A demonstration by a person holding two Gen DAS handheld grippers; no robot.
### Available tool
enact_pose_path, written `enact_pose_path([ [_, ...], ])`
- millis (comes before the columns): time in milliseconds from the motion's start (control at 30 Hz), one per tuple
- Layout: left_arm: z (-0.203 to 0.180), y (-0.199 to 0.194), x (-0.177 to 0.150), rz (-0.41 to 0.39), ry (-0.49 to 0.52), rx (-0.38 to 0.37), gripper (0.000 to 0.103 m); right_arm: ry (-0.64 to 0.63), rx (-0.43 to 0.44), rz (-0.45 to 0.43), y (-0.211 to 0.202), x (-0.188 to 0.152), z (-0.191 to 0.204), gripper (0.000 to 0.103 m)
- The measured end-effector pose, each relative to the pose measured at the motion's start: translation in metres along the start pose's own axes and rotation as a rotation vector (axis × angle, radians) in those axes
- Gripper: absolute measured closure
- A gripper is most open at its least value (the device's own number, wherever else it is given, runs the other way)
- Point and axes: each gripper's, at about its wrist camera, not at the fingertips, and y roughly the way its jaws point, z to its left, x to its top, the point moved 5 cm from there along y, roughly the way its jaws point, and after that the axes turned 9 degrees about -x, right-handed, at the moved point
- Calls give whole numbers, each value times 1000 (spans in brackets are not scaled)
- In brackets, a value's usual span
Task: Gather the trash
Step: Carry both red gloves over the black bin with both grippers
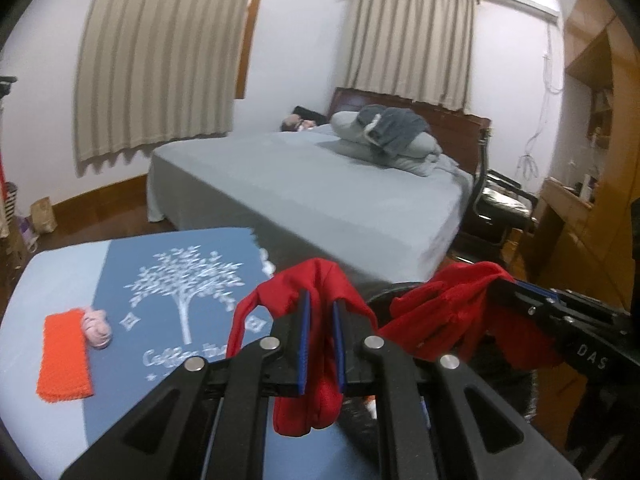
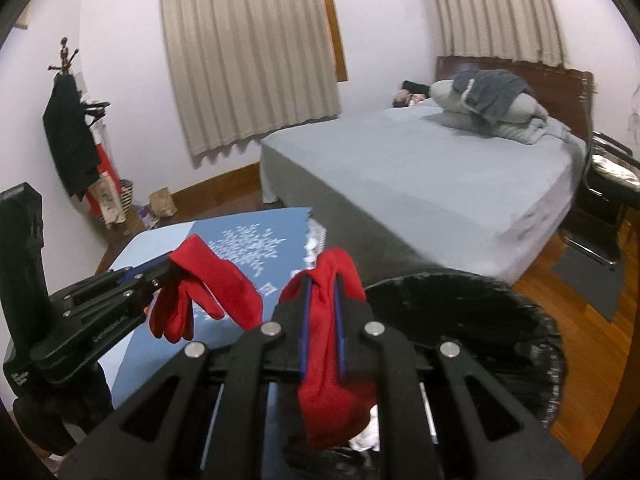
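Each gripper holds a red glove above the edge of a blue tablecloth (image 1: 120,272) printed with a white tree. In the left wrist view my left gripper (image 1: 321,300) is shut on one red glove (image 1: 308,404), which hangs down between the blue pads. The right gripper (image 1: 496,286) comes in from the right, shut on the other red glove (image 1: 444,316). In the right wrist view my right gripper (image 2: 323,282) pinches its glove (image 2: 332,396) beside a black-lined trash bin (image 2: 480,308). The left gripper (image 2: 166,266) holds its glove (image 2: 208,284) over the table. An orange cloth (image 1: 64,360) and a pink crumpled wad (image 1: 97,326) lie on the table.
A grey bed (image 1: 320,192) with a pillow and folded clothes stands behind the table. White crumpled paper (image 2: 366,436) lies in the bin. A black chair (image 2: 604,184) stands right of the bed on the wooden floor. A coat rack (image 2: 72,128) stands at the left wall.
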Motion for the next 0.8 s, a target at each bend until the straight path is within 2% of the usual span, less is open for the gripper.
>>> enact_pose_path([
  [500,-70,31,7,19,74,-136,92,80,-138,-3,-19,-18,-80,93],
  [800,-99,50,2,47,104,-199,92,103,-187,0,-22,-24,-105,93],
])
